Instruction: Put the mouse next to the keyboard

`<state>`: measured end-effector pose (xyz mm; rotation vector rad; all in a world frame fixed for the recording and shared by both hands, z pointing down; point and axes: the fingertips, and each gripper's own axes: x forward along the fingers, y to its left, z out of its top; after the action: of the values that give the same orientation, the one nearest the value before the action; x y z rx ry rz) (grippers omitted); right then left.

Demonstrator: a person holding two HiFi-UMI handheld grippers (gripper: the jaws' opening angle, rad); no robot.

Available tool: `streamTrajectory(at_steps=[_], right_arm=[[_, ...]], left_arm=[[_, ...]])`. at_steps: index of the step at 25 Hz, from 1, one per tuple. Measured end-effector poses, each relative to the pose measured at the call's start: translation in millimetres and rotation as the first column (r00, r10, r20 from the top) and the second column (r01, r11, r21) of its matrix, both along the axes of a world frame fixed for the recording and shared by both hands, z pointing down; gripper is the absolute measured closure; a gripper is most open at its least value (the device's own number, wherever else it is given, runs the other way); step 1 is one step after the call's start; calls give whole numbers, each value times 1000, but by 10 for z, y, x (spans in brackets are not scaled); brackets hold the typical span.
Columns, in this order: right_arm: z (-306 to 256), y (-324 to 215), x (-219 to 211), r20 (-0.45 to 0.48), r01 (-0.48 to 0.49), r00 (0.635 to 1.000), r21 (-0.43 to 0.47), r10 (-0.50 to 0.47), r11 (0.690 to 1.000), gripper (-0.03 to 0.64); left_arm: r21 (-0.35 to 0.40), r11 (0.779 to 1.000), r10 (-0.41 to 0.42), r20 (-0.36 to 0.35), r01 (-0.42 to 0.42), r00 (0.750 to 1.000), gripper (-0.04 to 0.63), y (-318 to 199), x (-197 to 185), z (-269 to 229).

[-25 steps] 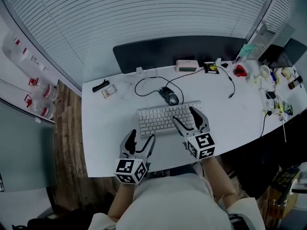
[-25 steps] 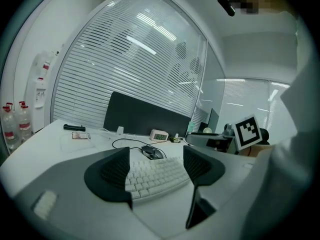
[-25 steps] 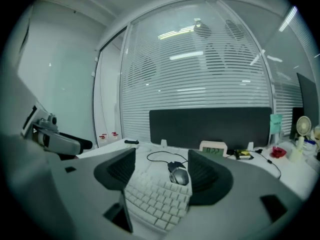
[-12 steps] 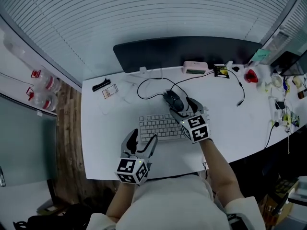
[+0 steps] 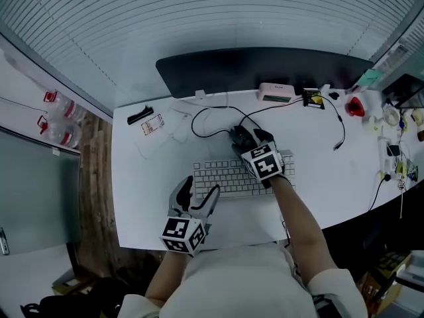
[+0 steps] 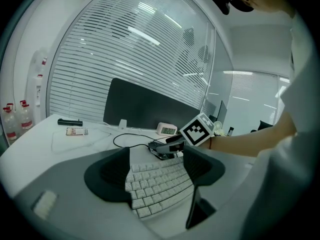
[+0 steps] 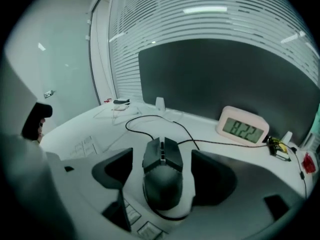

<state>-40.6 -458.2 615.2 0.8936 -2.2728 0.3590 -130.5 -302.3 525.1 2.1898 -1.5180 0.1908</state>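
Right tool [image 7: 164,171] had just been spreading its jaws wide, straddling the dark corded computer mouse [image 7: 162,180] without gripping, just beyond the white keyboard [image 5: 228,177] on the white table [image 5: 149,177]. Left tool [image 5: 199,189] hung open, empty, nearside.

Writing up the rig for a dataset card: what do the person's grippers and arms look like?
The left gripper and right gripper match: dark grey, wedge-shaped jaws, and behind them a white cube with black square markers. The person wears a pale top with sleeves that leave the forearms bare.
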Motion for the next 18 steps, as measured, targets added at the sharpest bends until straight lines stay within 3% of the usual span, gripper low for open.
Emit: streamTrajectory(at_steps=[9, 16, 18], right_arm=[[356, -123, -119, -121, 46, 991, -117, -60, 992, 273], [430, -110, -126, -131, 43, 989, -172, -66, 984, 275], [430, -120, -114, -130, 38, 990, -171, -60, 985, 308]], left_arm=[[-5, 1000, -22, 0, 22, 1000, 261, -67, -59, 34], [-6, 999, -35, 1, 35, 999, 261, -71, -109, 38], [-3, 999, -36, 3, 36, 999, 261, -67, -112, 27]])
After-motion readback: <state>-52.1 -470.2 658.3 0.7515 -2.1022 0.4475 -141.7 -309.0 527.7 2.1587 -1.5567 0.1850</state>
